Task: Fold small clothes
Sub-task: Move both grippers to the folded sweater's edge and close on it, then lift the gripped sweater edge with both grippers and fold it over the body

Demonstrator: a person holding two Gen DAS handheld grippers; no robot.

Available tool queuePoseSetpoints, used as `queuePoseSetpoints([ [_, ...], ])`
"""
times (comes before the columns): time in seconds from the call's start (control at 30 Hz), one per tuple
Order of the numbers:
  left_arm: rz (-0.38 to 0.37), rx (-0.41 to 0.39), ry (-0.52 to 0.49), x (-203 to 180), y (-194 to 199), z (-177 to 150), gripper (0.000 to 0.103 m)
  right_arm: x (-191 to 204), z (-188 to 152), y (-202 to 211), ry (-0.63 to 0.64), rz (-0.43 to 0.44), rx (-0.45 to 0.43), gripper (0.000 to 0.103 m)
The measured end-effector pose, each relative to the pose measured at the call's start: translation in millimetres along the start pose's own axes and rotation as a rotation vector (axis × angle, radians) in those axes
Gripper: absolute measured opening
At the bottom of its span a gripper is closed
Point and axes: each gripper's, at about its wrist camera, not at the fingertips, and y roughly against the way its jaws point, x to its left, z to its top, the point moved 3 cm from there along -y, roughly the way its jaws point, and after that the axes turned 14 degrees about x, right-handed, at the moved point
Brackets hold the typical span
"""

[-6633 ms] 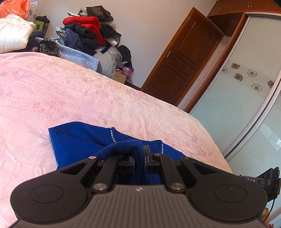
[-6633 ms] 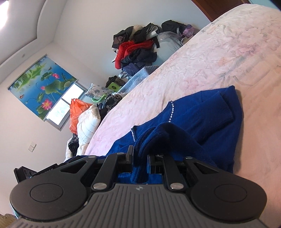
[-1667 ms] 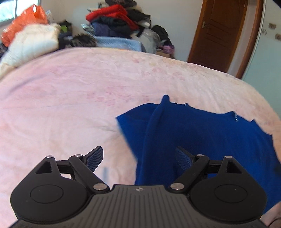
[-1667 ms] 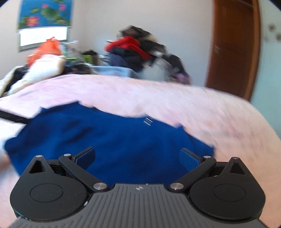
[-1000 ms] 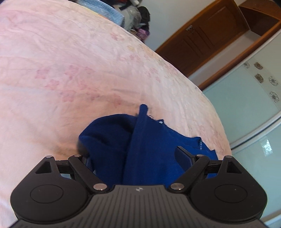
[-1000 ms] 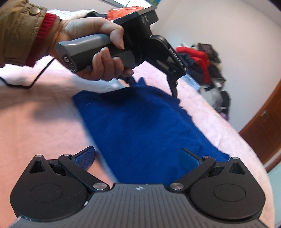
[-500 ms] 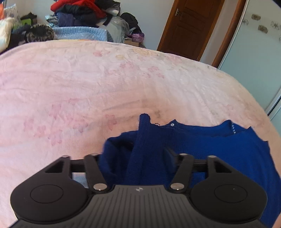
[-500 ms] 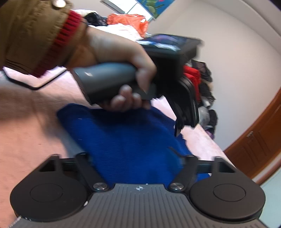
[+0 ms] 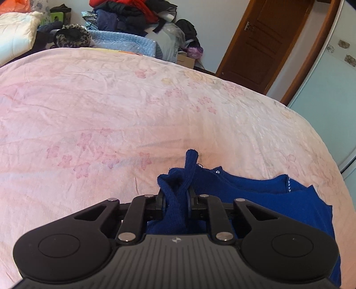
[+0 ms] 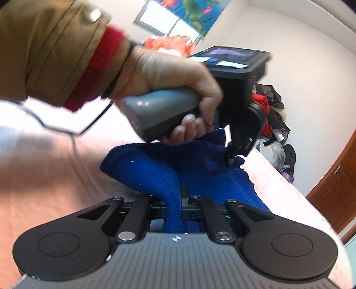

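Note:
A blue knit garment (image 9: pixel 255 197) lies on the pink bed (image 9: pixel 111 111); in the left wrist view it spreads to the right. My left gripper (image 9: pixel 175 197) has a bunched fold of it pinched between its pads, its jaws still closing, and the fold sticks up past the fingertips. In the right wrist view my right gripper (image 10: pixel 175 206) is shut on another raised edge of the blue garment (image 10: pixel 155 164). A hand (image 10: pixel 169 73) in a brown sleeve holds the left gripper (image 10: pixel 231 160) just beyond, over the cloth's far edge.
A heap of clothes (image 9: pixel 124 13) and a white pillow (image 9: pixel 15 33) lie past the bed's far side. A brown door (image 9: pixel 262 44) and a sliding wardrobe (image 9: pixel 329 77) stand to the right. A cable (image 10: pixel 66 129) trails from the hand.
Both grippers went from wide open over the garment to closed on folds of it. The left one has lifted slightly, pulling its fold up off the bed.

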Motion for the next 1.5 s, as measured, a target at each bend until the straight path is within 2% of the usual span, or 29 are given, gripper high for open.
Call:
queuePoseSetpoints([
  [0.13, 0.017, 0.005, 0.007, -13.9, 13.4, 2.4, 0.016, -18.3, -3.9, 22.7, -0.100, 0.048, -0.052, 0.007],
  [0.27, -0.005, -0.010, 0.017, -31.9, 29.9, 6.5, 0.016, -42.7, -13.2, 41.6, -0.206, 0.086, -0.081, 0.007],
  [0.47, -0.005, -0.026, -0.026, -74.8, 42.9, 8.9, 0.016, -82.5, -41.8, 66.7, -0.395, 0.160, -0.113, 0.007],
  [0.63, -0.047, -0.028, -0.054, -110.1, 42.3, 8.1, 0.015, -117.0, -73.1, 75.8, -0.558, 0.216, -0.122, 0.007],
  [1.0, -0.098, 0.021, -0.145, -192.3, 7.3, -4.1, 0.015, -169.0, -140.5, 58.2, -0.789, 0.243, -0.121, 0.007],
  [1.5, -0.104, 0.065, -0.216, -267.3, -47.4, -11.2, 0.011, -189.0, -199.7, 46.5, -1.003, 0.300, -0.098, 0.007],
])
